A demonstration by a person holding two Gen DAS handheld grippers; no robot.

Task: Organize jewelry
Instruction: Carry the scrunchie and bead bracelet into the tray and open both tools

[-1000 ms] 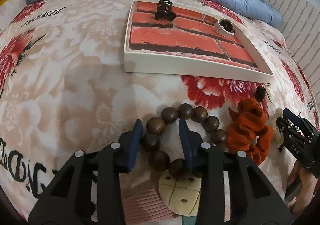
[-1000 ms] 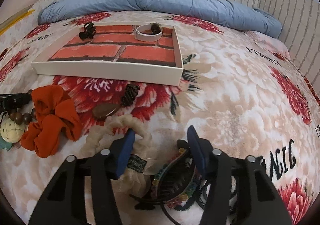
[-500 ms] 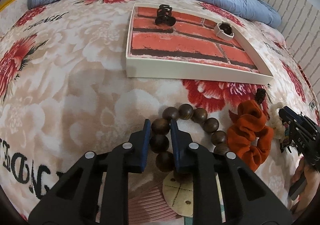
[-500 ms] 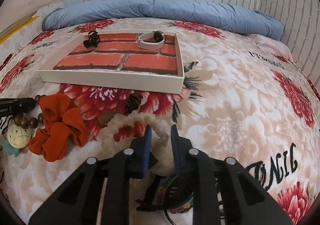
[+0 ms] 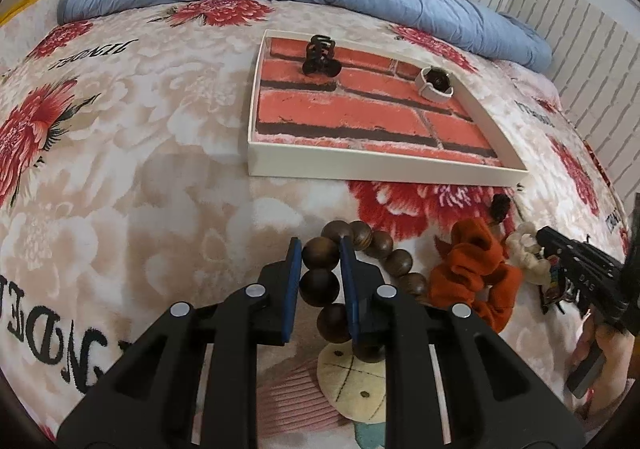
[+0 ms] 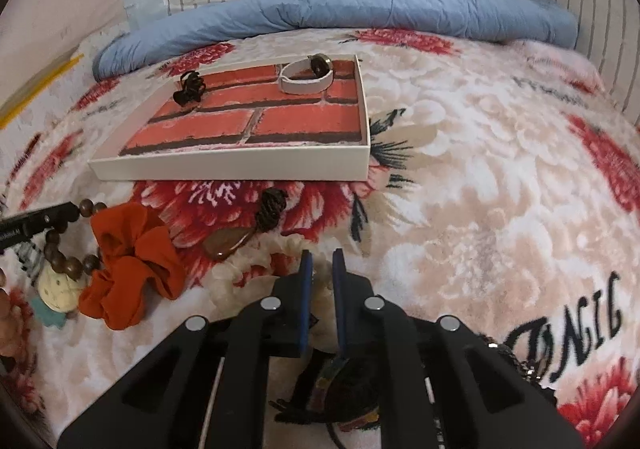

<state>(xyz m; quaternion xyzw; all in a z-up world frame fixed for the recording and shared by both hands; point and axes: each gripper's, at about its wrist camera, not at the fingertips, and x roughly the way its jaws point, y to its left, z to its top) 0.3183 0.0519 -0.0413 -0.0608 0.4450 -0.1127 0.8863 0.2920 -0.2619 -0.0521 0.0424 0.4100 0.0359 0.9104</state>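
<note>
Two scrunchies (image 6: 132, 265), one bead bracelet (image 5: 320, 281)

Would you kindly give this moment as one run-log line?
left gripper: shut on bead bracelet | right gripper: shut on cream scrunchie | tray: claw clip, watch

Black hand-held grippers with blue finger pads

Left gripper (image 5: 319, 255) and right gripper (image 6: 320, 269): matte black plastic arms, round silver screws, thin blue pads (image 5: 291, 281).
</note>
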